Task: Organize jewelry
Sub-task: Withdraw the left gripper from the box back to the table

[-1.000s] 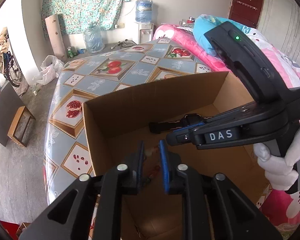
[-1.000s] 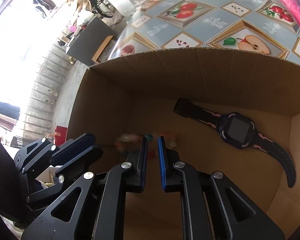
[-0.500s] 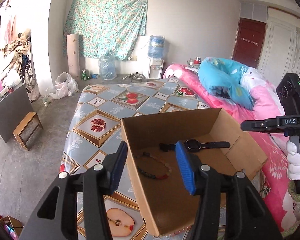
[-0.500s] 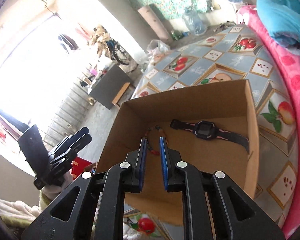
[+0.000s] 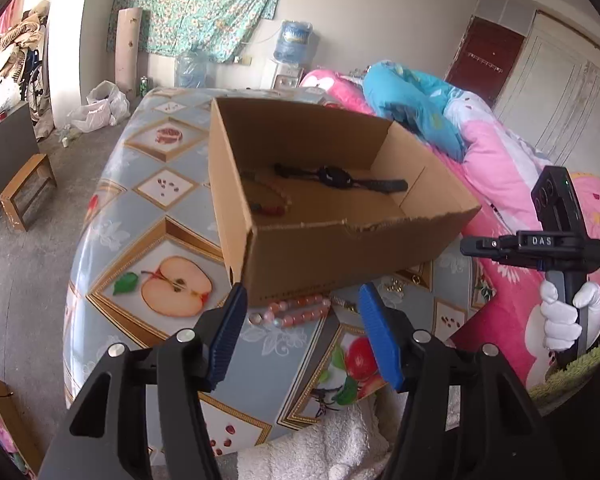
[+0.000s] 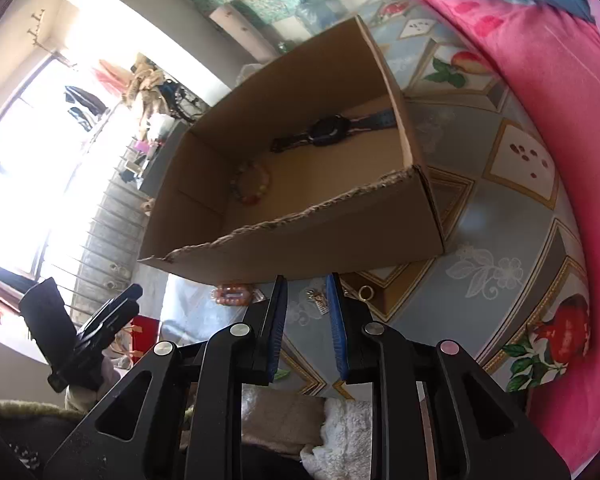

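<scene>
Left hand-held gripper (image 5: pixel 300 334): jaws opening, nothing between them, above pink bead bracelet (image 5: pixel 296 310) on table (image 5: pixel 140 184). Right hand-held gripper (image 6: pixel 306 326): jaws opening, narrowly spread, empty. Cardboard box (image 5: pixel 340 248): contains black watch (image 5: pixel 336 178) and multicoloured bead bracelet (image 6: pixel 251 186). Small gold ring (image 6: pixel 365 291): on table just beside box.

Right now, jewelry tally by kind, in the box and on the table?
Watches: 1, black watch in the cardboard box
Bead bracelets: 2, multicolour bracelet in box, pink bracelet on table
Small metal pieces by the box: 2, ring, charm
Total: 5
</scene>
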A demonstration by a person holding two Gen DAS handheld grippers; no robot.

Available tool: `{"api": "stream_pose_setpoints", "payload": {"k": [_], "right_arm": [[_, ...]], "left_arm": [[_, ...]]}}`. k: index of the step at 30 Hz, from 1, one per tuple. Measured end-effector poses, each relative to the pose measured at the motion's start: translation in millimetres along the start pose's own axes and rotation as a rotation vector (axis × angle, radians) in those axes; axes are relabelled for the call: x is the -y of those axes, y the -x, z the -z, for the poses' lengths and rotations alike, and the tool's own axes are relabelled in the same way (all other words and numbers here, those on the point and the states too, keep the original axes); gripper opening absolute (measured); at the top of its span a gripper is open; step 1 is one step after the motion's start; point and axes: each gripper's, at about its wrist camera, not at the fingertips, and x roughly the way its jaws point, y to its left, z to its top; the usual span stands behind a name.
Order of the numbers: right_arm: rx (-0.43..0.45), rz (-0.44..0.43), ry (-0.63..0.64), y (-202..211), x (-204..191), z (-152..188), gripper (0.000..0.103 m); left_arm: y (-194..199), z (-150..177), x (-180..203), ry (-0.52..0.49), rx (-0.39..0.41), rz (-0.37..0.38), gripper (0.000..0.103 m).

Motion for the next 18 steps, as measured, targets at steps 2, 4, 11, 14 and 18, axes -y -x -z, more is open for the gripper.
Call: {"api": "stream_pose_setpoints", "payload": {"k": [2, 4, 11, 14, 18], "right_arm": [[-0.004, 0.014, -0.004, -7.6, 0.2, -4.9, 0.022], [-0.010, 0.012, -0.006, -14.2, -0.6, -7.6, 0.022], [0.002, 0.022, 0.000, -18.4, -3.3, -12.2, 0.022], [0.004, 0.002, -0.019, -17.7, -0.4, -12.0, 0.022], [0.007, -0.009, -0.021, -20.1, -0.7, -11.3, 0.022]], "left_arm": [[-9.5, 6.2, 6.6, -0.017, 0.000, -0.018, 0.057], [-20.8, 6.9, 8.7, -0.016, -0.011, -0.044, 0.057], [-29.8, -4.0, 0.1, 0.030, 0.026, -0.061, 0.057], [-28.9, -9.5, -5.0, 0.048, 0.044, -0.049, 0.056], [-32.2, -14.6, -11.3, 0.069, 0.050, -0.054, 0.056]]}}
